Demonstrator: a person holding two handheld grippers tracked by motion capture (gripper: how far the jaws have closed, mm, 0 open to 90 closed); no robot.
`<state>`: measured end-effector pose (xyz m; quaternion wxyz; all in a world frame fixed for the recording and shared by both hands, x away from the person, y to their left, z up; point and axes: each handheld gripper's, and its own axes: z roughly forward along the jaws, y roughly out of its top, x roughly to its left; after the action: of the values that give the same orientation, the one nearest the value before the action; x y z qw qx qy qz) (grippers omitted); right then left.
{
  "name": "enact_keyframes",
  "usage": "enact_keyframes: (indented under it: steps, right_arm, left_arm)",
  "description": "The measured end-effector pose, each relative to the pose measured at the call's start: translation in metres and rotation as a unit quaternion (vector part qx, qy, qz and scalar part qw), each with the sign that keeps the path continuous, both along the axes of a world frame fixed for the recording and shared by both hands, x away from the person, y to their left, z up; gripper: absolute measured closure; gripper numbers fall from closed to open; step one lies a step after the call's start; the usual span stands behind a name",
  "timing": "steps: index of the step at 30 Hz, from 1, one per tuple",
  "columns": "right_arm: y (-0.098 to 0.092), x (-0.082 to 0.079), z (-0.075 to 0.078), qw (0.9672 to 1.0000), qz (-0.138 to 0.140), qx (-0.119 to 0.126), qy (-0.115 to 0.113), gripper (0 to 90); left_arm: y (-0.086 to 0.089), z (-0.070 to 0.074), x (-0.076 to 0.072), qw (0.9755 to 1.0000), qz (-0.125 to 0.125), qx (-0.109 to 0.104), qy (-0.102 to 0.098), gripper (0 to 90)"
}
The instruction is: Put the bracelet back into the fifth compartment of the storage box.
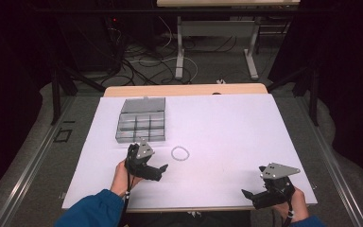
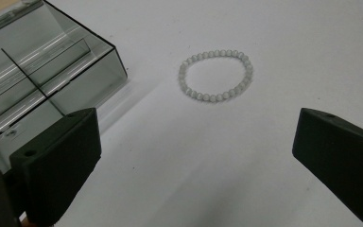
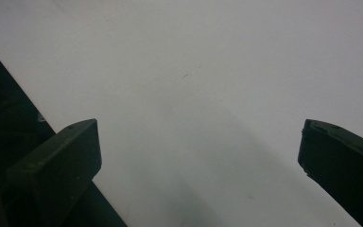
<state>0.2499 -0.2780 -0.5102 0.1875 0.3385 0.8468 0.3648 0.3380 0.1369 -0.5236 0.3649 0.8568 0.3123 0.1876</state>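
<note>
White covers the worktop point(image 1: 227, 137) in the high view, where a pale beaded bracelet point(image 1: 180, 152) lies flat as a closed ring near the middle of the near half. Just left of it and a little farther from the person stands a clear compartment box point(image 1: 142, 120) with its lid folded back. The left hand-held gripper point(image 1: 163, 169) sits in the person's left hand point(image 1: 122, 177), below and left of the bracelet, with its jaws spread and pointing toward the ring but not touching it. The right hand-held gripper point(image 1: 246, 193) is held low at the near right corner of the worktop, well apart from the bracelet, jaws also spread with nothing between them.

From the left gripper view, the bracelet point(image 2: 216, 75) lies ahead of the two black jaws, roughly between their lines and clear of both. The jaws stand wide apart and empty. One corner of the compartment box point(image 2: 52, 80) fills the upper left, its clear dividers visible, near the bracelet yet not touching it.

From the right gripper view, the jaws are wide apart over bare white worktop point(image 3: 208, 85), holding nothing, and a dark edge runs along the left.
</note>
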Motion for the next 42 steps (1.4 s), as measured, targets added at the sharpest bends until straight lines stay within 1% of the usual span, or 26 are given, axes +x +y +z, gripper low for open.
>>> enact_keyframes:
  steps: [2, 3, 4, 5, 7, 10, 12, 18, 19, 21, 25, 26, 27, 28, 30, 31, 32, 33, 35, 36, 37, 38, 39, 40, 41, 42]
  right_arm:
    - [0.000, 0.000, 0.000, 1.0000, 0.000, -0.001, 0.009, 0.0]
    - [0.001, 0.000, -0.001, 1.0000, 0.000, 0.002, 0.003, 0.0]
    - [0.000, 0.001, 0.000, 1.0000, 0.005, -0.001, 0.005, 0.0]
    - [0.001, 0.000, -0.001, 1.0000, 0.000, 0.002, 0.005, 0.0]
    - [0.001, 0.000, -0.001, 1.0000, 0.002, 0.001, 0.006, 0.0]
    - [0.001, 0.001, -0.001, 1.0000, 0.001, 0.001, 0.008, 0.0]
    - [0.001, 0.001, -0.001, 0.9999, 0.000, 0.001, 0.010, 0.1]
    - [0.000, 0.001, -0.001, 1.0000, -0.002, 0.000, 0.009, 0.3]
    - [0.000, 0.001, -0.001, 1.0000, -0.001, 0.000, 0.009, 0.6]
    - [0.000, 0.000, 0.000, 1.0000, 0.000, -0.004, 0.009, 1.1]
    - [0.000, 0.000, -0.001, 1.0000, -0.001, 0.001, 0.007, 1.2]
    - [0.000, 0.001, -0.001, 1.0000, 0.000, 0.001, 0.006, 1.2]
    - [0.000, 0.001, -0.001, 1.0000, 0.001, 0.002, 0.005, 1.2]
    - [0.000, 0.001, -0.001, 1.0000, 0.001, 0.002, 0.006, 1.2]
    - [-0.001, 0.001, -0.001, 1.0000, 0.001, -0.001, 0.009, 1.2]
    - [-0.001, 0.001, -0.001, 1.0000, 0.000, -0.004, 0.008, 1.4]
    - [-0.001, 0.001, -0.001, 1.0000, 0.000, -0.004, 0.008, 1.4]
    - [0.000, 0.001, -0.002, 1.0000, 0.002, -0.001, -0.002, 1.9]
    - [0.000, 0.001, -0.002, 1.0000, 0.001, 0.002, 0.000, 1.9]
    - [0.000, 0.001, -0.002, 1.0000, 0.001, 0.002, 0.000, 1.9]
    - [0.000, 0.001, -0.001, 1.0000, 0.003, -0.002, 0.001, 1.9]
    - [0.000, 0.001, -0.001, 1.0000, 0.003, -0.002, 0.000, 1.9]
    - [0.000, 0.001, -0.001, 1.0000, 0.003, -0.003, 0.000, 1.9]
    - [0.000, 0.001, -0.001, 1.0000, 0.003, -0.003, 0.000, 1.9]
    - [0.000, 0.002, -0.002, 1.0000, 0.001, -0.003, -0.003, 1.9]
    - [0.001, 0.002, -0.002, 1.0000, 0.003, -0.002, -0.003, 1.9]
  left_arm:
    - [-0.003, -0.001, 0.002, 1.0000, 0.004, 0.001, 0.001, 1.0]
    - [-0.004, -0.002, 0.003, 1.0000, 0.007, 0.000, 0.005, 0.6]
    - [-0.004, -0.002, 0.003, 1.0000, 0.007, 0.000, 0.005, 0.3]
    - [-0.006, -0.003, 0.005, 0.9999, 0.010, 0.004, 0.004, 0.2]
    - [-0.008, -0.003, 0.008, 0.9999, 0.012, 0.006, 0.010, 0.2]
    - [-0.011, -0.004, 0.011, 0.9998, 0.014, 0.005, 0.010, 0.4]
    - [-0.015, -0.005, 0.016, 0.9997, 0.022, 0.004, 0.012, 2.1]
    - [-0.024, -0.010, 0.024, 0.9992, 0.035, 0.015, 0.016, 13.8]
    - [-0.025, -0.011, 0.025, 0.9990, 0.037, 0.021, 0.016, 16.1]
    - [-0.027, -0.011, 0.028, 0.9990, 0.035, 0.016, 0.022, 19.2]
    - [-0.030, -0.012, 0.032, 0.9989, 0.039, 0.011, 0.023, 28.1]
    - [-0.033, -0.013, 0.035, 0.9988, 0.039, 0.005, 0.030, 31.4]
    - [-0.035, -0.013, 0.036, 0.9989, 0.037, 0.007, 0.029, 34.2]
    - [-0.036, -0.013, 0.036, 0.9987, 0.035, 0.009, 0.036, 36.4]
    - [-0.038, -0.015, 0.037, 0.9987, 0.038, 0.007, 0.032, 40.5]
    - [-0.040, -0.015, 0.039, 0.9983, 0.037, 0.012, 0.044, 43.0]
    - [-0.040, -0.015, 0.039, 0.9983, 0.037, 0.012, 0.044, 44.0]
    - [-0.042, -0.017, 0.042, 0.9979, 0.039, 0.015, 0.049, 44.9]
    - [-0.043, -0.019, 0.044, 0.9978, 0.039, 0.016, 0.051, 47.6]
    - [-0.043, -0.020, 0.046, 0.9974, 0.039, 0.015, 0.059, 47.6]
    - [-0.044, -0.025, 0.050, 0.9970, 0.040, 0.010, 0.065, 50.6]
    - [-0.044, -0.025, 0.050, 0.9970, 0.040, 0.010, 0.065, 53.2]
    - [-0.043, -0.026, 0.053, 0.9967, 0.036, 0.002, 0.072, 57.1]
    - [-0.043, -0.028, 0.054, 0.9967, 0.034, -0.002, 0.073, 59.0]
    - [-0.043, -0.030, 0.055, 0.9959, 0.030, -0.005, 0.085, 60.9]
    - [-0.043, -0.030, 0.055, 0.9959, 0.030, -0.005, 0.085, 62.5]
